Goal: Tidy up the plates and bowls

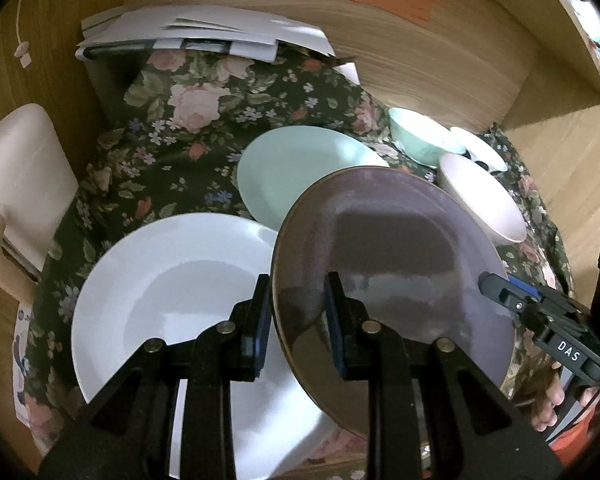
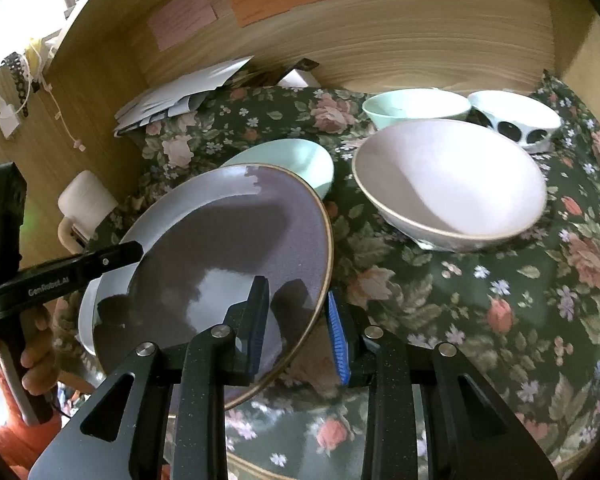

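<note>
Plates and bowls sat on a floral cloth [image 2: 480, 280] inside a wooden alcove; I had both grippers at one purple plate [image 1: 396, 248], which hung tilted above the cloth. From my left wrist camera, the left gripper [image 1: 298, 316] straddled the plate's near-left rim, one pad on each side of the edge, seemingly clamped on it; the right gripper [image 1: 496, 286] came in from the right edge of that view, its tips at the plate's far-right rim, though I could not tell from there whether they were closed. My right wrist camera answered little more: the right gripper's [image 2: 296, 316] left finger lay over the plate's glazed face and the blue-padded right finger [image 2: 338, 340] stood just outside the brown rim; whether it actually pinched the rim I could not tell.

Only the left view showed the large white plate [image 1: 172, 280] beneath and to the left of the purple one; the right view gave just a sliver of it. A mint plate [image 1: 296, 172] lay behind, partly covered by the purple plate in both views. Beyond it, to the right, stood a pink bowl [image 2: 448, 184], a mint bowl [image 2: 416, 108] and a white bowl with dark spots [image 2: 516, 120], whose spots were clear only from the right camera. Papers [image 1: 204, 36] were stacked at the back left; a cream mug [image 1: 20, 184] sat at the left edge.
</note>
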A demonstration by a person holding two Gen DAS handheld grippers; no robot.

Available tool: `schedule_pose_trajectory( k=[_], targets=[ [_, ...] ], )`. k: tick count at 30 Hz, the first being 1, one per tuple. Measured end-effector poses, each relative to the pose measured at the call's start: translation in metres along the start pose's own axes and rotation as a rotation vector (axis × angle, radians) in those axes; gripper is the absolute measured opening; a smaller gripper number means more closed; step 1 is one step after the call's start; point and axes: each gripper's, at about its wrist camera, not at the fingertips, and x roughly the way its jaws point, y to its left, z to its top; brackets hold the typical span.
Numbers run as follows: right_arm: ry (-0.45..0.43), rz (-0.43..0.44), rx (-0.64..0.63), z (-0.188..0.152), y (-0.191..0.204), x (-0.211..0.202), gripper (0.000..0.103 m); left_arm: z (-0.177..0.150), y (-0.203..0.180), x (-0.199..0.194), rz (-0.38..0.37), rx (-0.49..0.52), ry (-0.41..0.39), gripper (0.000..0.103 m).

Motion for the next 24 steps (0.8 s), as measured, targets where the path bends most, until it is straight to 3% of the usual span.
schedule_pose_trajectory(
  k=[24],
  targets=[
    [0.003, -0.049, 0.066, -0.028, -0.044, -0.03, 0.026, -0.031, -0.051, 0.017, -0.036, 0.038, 0.079, 0.025]
  ],
)
